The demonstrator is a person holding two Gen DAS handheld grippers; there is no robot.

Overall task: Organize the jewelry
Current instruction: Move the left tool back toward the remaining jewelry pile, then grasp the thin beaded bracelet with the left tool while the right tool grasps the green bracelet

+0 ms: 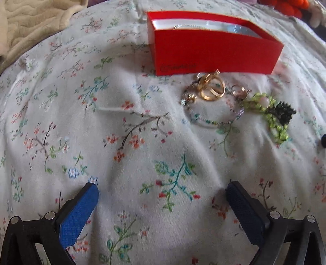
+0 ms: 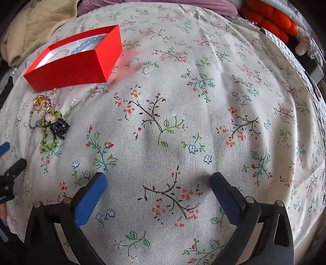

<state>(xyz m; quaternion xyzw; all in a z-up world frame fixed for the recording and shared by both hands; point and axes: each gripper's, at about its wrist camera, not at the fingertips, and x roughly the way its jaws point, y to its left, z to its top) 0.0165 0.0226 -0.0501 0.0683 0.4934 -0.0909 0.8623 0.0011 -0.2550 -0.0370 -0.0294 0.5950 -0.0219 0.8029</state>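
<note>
An open red box sits on the floral cloth, with a blue bead bracelet and a thin chain inside. In front of it lies a pile of jewelry: gold rings, a thin beaded bracelet, a green beaded piece and a black beaded piece. The pile also shows in the right wrist view, at far left. My left gripper is open and empty, well short of the pile. My right gripper is open and empty over bare cloth, right of the pile.
The floral cloth covers a soft, rumpled surface. A beige blanket lies at the back left. Orange knitted things and a grey object lie at the back right edge. The left gripper's tip shows at the right view's left edge.
</note>
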